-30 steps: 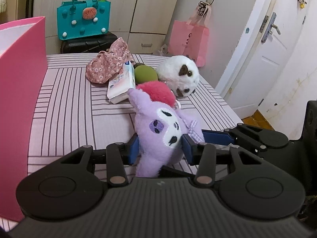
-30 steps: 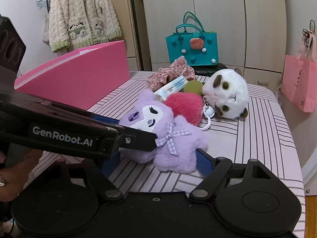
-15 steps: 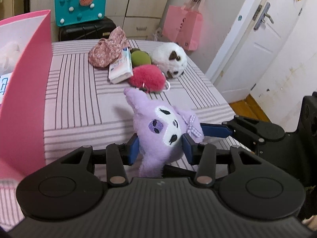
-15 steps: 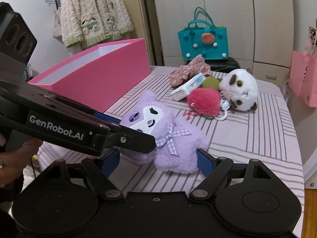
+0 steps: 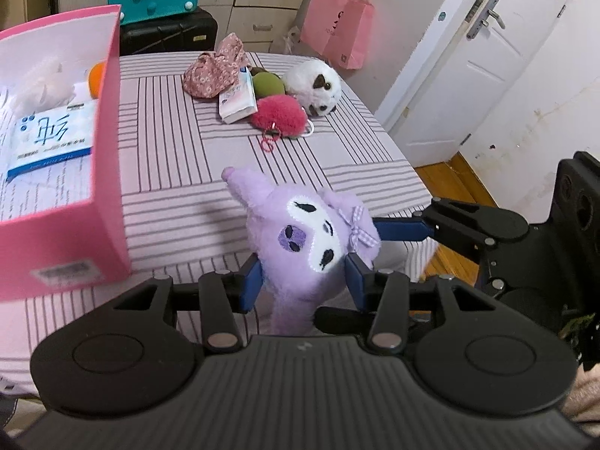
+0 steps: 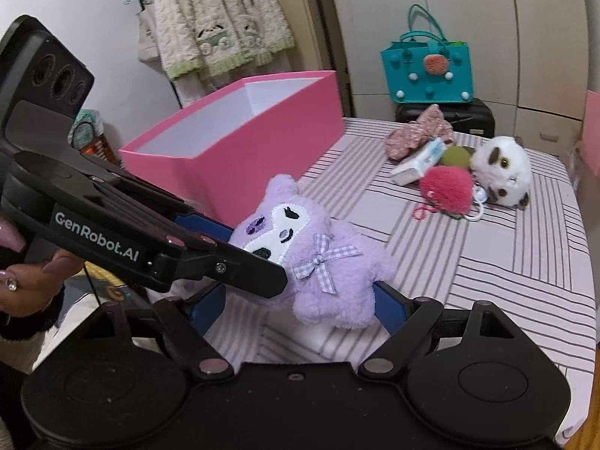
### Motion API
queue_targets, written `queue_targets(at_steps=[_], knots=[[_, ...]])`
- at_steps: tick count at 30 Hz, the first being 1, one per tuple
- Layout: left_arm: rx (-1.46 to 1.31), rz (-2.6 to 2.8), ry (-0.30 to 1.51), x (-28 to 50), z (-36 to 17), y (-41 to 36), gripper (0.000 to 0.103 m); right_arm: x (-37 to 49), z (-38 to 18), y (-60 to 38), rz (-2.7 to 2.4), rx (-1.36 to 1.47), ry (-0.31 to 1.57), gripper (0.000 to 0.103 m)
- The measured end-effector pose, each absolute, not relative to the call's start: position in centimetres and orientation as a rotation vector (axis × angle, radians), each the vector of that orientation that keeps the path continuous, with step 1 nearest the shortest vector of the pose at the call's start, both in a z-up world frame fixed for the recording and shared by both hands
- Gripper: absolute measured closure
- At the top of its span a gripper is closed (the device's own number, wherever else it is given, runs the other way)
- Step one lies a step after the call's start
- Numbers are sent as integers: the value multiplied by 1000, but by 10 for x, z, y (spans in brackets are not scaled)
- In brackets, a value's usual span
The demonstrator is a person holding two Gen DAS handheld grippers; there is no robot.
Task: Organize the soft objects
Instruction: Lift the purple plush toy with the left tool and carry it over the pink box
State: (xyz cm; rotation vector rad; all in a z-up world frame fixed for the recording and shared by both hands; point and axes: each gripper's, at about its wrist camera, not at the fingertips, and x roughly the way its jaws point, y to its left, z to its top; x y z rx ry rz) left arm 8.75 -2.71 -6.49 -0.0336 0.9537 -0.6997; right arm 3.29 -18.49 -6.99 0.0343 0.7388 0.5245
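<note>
Purple plush toy [image 5: 300, 240] sits at lower centre, above the striped desk [image 5: 168, 142], clamped by both the left claw [image 5: 303, 281] and right claw [image 6: 296, 305]; pink box [image 5: 105, 187] at left.

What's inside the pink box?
The pink box holds a blue-and-white tissue pack, something fluffy and white and something orange. The near wall hides the rest.
</note>
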Motion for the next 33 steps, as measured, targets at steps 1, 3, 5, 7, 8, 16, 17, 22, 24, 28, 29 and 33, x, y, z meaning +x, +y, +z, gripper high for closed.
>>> queue_targets(at_steps=[1, 3, 5, 7, 8, 16, 17, 22, 24, 28, 29, 33], knots=[[-35, -701, 961, 86, -63, -24, 58, 31, -67, -182, 530, 30, 740, 15], [-35, -705, 971, 81, -59, -18, 58, 25, -60, -176, 541, 14, 740, 14], [-35, -708, 979, 77, -55, -13, 58, 20, -54, -171, 550, -1, 735, 13], [-35, -711, 980, 72, -50, -7, 58, 16, -47, -165, 560, -14, 729, 13], [-34, -711, 977, 69, -46, -4, 58, 14, -44, -162, 566, -20, 725, 13], [-22, -695, 909, 48, -16, 24, 58, 2, -16, -140, 622, -65, 680, 13], [-18, -691, 898, 46, -12, 28, 58, 2, -13, -137, 629, -70, 673, 13], [-11, -664, 846, 41, 5, 47, 58, 4, 6, -119, 663, -100, 635, 13], [-7, -654, 824, 41, 12, 55, 57, 8, 13, -111, 672, -116, 620, 13], [-10, -634, 784, 46, 22, 69, 57, 18, 22, -98, 689, -132, 594, 13], [-11, -627, 774, 48, 24, 73, 57, 22, 24, -94, 696, -133, 587, 13], [-19, -599, 744, 62, 31, 87, 57, 38, 31, -81, 712, -147, 548, 13]])
